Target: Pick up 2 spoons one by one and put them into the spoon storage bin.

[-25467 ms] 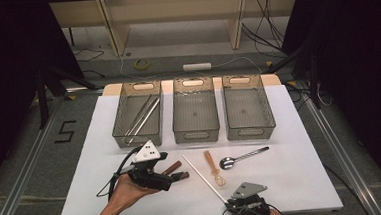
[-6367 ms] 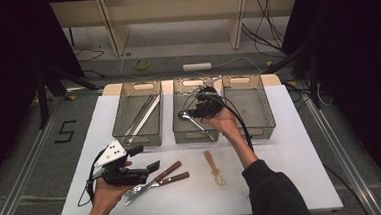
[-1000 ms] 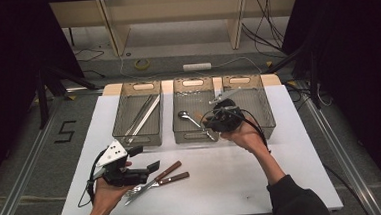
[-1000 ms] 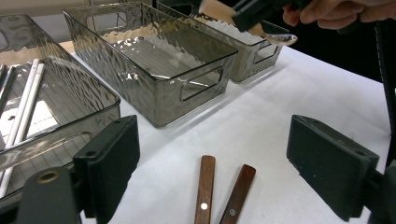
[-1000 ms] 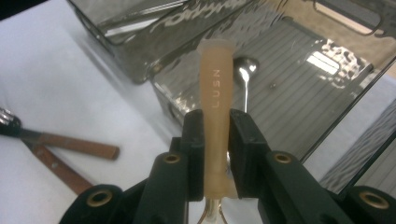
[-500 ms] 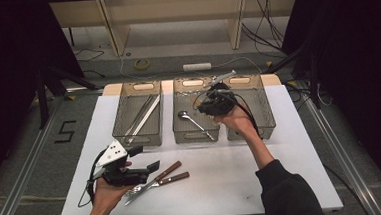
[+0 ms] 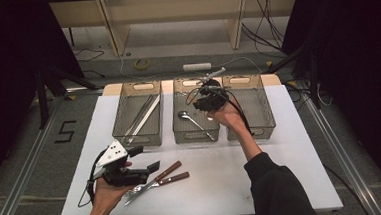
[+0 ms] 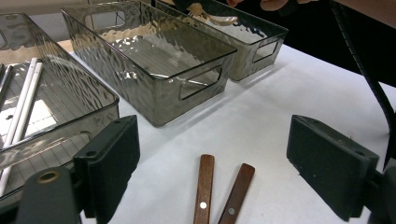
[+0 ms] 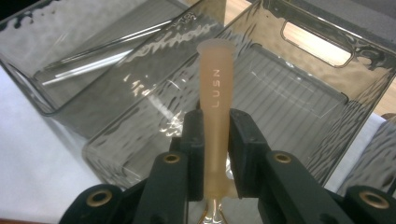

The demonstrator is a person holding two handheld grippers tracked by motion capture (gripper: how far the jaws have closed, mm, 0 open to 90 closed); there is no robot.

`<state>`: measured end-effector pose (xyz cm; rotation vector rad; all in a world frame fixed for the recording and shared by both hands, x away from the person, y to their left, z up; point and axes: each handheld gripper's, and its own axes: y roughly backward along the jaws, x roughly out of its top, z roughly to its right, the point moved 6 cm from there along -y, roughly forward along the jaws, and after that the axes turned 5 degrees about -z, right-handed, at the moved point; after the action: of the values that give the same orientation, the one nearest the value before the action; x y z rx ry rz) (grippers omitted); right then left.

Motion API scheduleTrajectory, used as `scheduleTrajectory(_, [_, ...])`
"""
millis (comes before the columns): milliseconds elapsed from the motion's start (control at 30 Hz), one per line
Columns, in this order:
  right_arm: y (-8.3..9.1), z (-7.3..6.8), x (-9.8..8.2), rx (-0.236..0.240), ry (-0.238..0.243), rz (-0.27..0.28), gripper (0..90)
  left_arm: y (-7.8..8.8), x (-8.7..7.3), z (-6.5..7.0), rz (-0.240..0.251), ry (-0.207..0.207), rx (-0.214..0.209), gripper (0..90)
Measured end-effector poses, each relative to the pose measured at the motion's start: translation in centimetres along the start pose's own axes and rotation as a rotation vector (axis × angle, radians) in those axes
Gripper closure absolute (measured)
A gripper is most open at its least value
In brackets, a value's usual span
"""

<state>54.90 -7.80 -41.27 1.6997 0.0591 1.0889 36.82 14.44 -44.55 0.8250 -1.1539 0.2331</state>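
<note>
My right gripper (image 7: 206, 95) hangs above the rim shared by the middle bin (image 7: 196, 137) and the right bin (image 7: 266, 129). Its jaws are shut on the flat handle of a beige plastic utensil (image 9: 215, 79) marked LUSN, which points out over a ribbed bin floor (image 9: 289, 93). My left gripper (image 7: 145, 159) rests low at the front left, open, its pads (image 8: 112, 158) wide apart. Just ahead of it two wooden handles (image 8: 203, 191), of a fork and a knife (image 7: 158, 179), lie side by side on the white table.
Three clear bins stand in a row at the back of the white table (image 7: 292, 171). The left bin (image 7: 130, 139) holds long pale sticks (image 7: 141, 115), the middle one a metal spoon (image 7: 191, 118). Dark floor and cables surround the table.
My right hand has carried the beige utensil away from the person and a little to the left, over the bins. The left gripper has stayed where it was.
</note>
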Motion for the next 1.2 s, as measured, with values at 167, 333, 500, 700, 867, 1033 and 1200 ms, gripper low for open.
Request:
scheduleTrajectory(167, [-0.7, 0.5, -0.1, -0.015, -0.012, -0.011, 77.7, 0.0, 0.0, 0.0, 0.002, 0.001, 0.000, 16.6])
scheduleTrajectory(333, [-1.0, 0.7, -0.1, -0.026, -0.023, -0.014, 77.6, 0.0, 0.0, 0.0, 0.000, -0.001, 0.001, 16.6])
scheduleTrajectory(500, [-1.7, 0.6, -0.2, -0.037, -0.022, -0.030, 77.6, 0.0, 0.0, 0.0, 0.001, -0.002, -0.001, 16.2])
scheduleTrajectory(700, [-2.7, 0.7, -0.4, -0.042, -0.036, -0.050, 77.5, 0.0, 0.0, 0.0, 0.003, -0.001, -0.001, 16.2])
scheduleTrajectory(867, [-3.2, 1.0, -0.6, -0.051, -0.041, -0.056, 77.4, 0.0, 0.0, 0.0, 0.001, 0.000, -0.005, 16.2])
scheduleTrajectory(1033, [-3.7, 1.0, -0.7, -0.056, -0.050, -0.067, 77.3, -0.1, -0.2, 0.1, -0.018, -0.001, -0.011, 16.3])
scheduleTrajectory(1200, [-4.3, 0.8, -0.8, -0.058, -0.046, -0.074, 77.0, -0.3, -0.3, 0.2, -0.037, -0.010, -0.014, 16.3])
